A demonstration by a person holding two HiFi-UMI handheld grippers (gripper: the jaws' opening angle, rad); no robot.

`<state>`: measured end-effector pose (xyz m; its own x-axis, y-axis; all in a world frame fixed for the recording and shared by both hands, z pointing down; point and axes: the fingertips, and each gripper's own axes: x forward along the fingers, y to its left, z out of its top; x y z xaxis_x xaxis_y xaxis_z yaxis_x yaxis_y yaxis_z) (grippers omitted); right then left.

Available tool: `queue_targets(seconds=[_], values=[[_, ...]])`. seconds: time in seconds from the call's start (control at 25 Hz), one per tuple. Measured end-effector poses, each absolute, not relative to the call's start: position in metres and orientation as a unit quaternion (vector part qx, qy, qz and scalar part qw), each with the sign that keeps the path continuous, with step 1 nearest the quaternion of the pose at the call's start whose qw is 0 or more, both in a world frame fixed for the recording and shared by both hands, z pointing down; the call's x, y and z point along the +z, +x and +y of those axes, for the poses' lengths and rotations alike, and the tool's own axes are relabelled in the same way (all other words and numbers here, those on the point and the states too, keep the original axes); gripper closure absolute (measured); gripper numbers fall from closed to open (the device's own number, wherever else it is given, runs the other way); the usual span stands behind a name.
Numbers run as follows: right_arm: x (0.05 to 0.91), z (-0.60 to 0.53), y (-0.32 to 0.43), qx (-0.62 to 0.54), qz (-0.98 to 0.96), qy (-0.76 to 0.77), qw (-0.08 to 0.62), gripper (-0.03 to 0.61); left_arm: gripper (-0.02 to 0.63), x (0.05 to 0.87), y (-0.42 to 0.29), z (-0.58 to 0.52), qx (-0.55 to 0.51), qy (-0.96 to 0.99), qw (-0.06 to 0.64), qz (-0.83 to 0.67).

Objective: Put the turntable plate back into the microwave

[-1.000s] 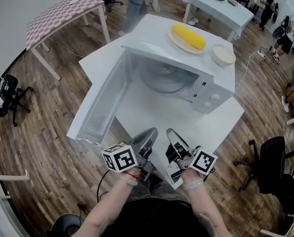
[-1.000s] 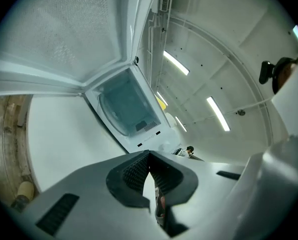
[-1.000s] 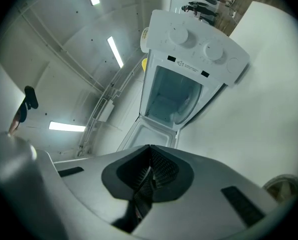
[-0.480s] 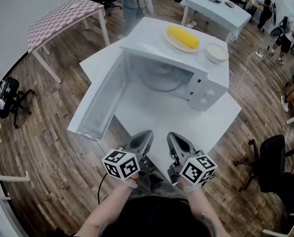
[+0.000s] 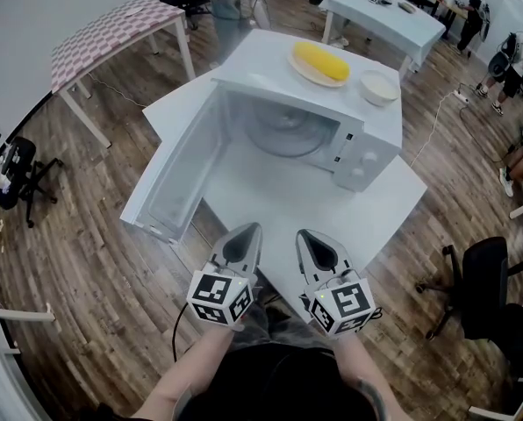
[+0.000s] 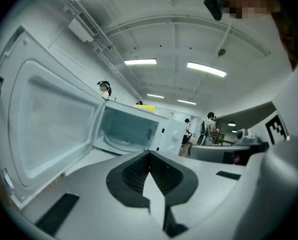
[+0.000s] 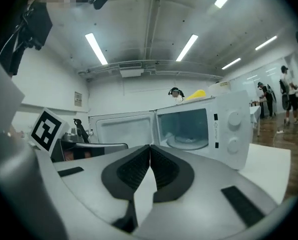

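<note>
The white microwave (image 5: 358, 152) stands on a white table with its door (image 5: 175, 172) swung wide open to the left. The glass turntable plate (image 5: 285, 137) lies flat inside the cavity; it also shows in the left gripper view (image 6: 120, 143) and the right gripper view (image 7: 188, 143). My left gripper (image 5: 243, 231) and right gripper (image 5: 311, 237) hover side by side over the table's near corner, well short of the microwave. Both are shut, pads meeting, with nothing between them.
On top of the microwave sit a plate with a yellow corn cob (image 5: 321, 61) and a white bowl (image 5: 377, 87). The table (image 5: 380, 213) has bare surface in front of the microwave. Other tables, office chairs and people stand around on the wooden floor.
Both grippers have drawn slightly back toward me and levelled out side by side. The microwave, door and plate have not moved.
</note>
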<state>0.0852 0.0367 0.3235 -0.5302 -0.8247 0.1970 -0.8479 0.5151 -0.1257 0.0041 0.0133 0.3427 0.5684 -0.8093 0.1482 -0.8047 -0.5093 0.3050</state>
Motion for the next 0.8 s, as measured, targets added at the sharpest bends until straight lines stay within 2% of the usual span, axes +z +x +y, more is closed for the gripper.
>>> queue_targets(seconds=[0.12, 0.48, 0.8], values=[[0.32, 0.039, 0.085, 0.09, -0.868, 0.485, 0.058, 0.555, 0.601, 0.335, 0.0, 0.016, 0.003, 0.867, 0.136, -0.479], [0.311, 0.055, 0.079, 0.045, -0.867, 0.491, 0.073, 0.555, 0.601, 0.326, 0.006, 0.035, 0.012, 0.864, 0.083, -0.497], [0.306, 0.065, 0.079, 0.03, -0.863, 0.5, 0.066, 0.555, 0.601, 0.325, 0.014, 0.044, 0.013, 0.868, 0.077, -0.49]])
